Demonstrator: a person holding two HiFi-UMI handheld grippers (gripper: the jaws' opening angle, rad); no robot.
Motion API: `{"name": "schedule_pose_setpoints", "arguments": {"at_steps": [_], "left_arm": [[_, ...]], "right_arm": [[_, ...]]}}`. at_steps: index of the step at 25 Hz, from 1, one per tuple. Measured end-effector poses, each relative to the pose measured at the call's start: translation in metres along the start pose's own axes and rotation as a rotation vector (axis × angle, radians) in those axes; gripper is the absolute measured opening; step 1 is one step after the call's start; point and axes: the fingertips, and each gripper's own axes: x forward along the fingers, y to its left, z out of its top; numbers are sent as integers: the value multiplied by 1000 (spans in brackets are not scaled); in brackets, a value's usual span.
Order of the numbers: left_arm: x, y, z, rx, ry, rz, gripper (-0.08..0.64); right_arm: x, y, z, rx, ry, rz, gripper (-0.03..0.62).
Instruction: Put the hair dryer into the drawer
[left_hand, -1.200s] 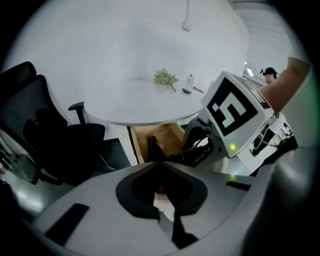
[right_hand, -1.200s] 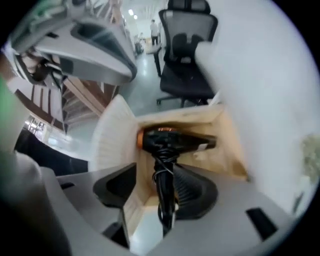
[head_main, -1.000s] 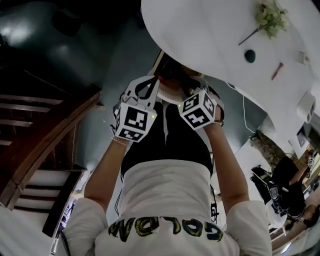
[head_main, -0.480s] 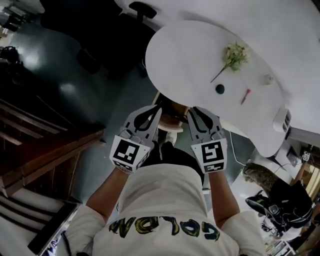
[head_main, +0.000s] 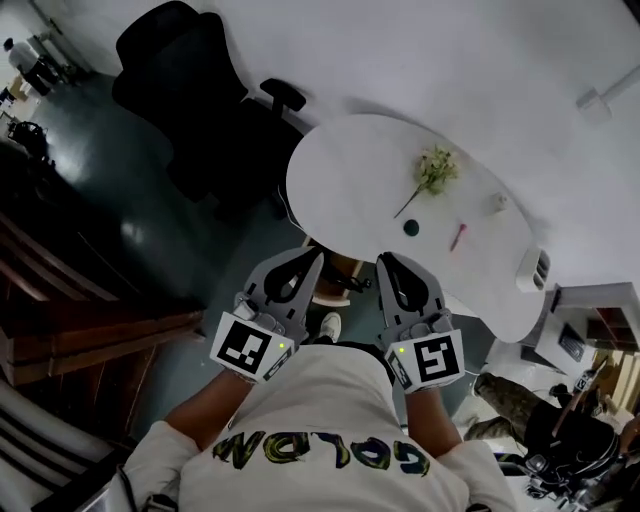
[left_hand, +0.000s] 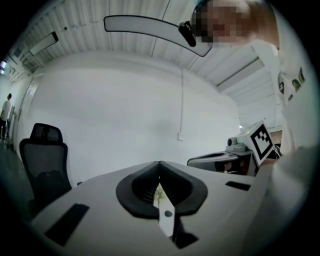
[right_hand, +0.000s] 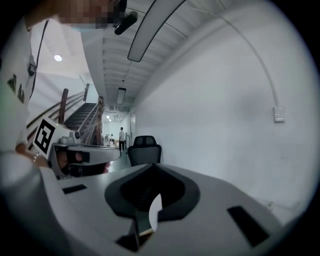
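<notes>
The left gripper (head_main: 316, 256) and the right gripper (head_main: 386, 260) are side by side before the person's chest, a little apart. Beyond them stands a smooth white table (head_main: 340, 165) with a rounded edge. On it lie a small green sprig (head_main: 432, 170), a dark round thing (head_main: 411, 227) and a thin red stick (head_main: 457, 237). A black office chair (head_main: 180, 90) stands far left, and brown wooden stairs (head_main: 60, 330) are near left. The left gripper is clenched and empty – the right one's jaws are closing tip to tip on nothing. Where the hair dryer is, I cannot tell.
</notes>
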Motion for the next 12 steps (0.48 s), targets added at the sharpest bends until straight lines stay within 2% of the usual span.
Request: {"name": "schedule_pose_setpoints", "arguments": {"at_steps": [6, 12], "left_arm": [[-15, -14, 40, 31, -72, -24, 12], [-15, -8, 52, 38, -91, -20, 12]], "right_arm": [[-16, 8, 37, -7, -76, -4, 25], [-16, 4, 48, -8, -101, -14, 18]]}}
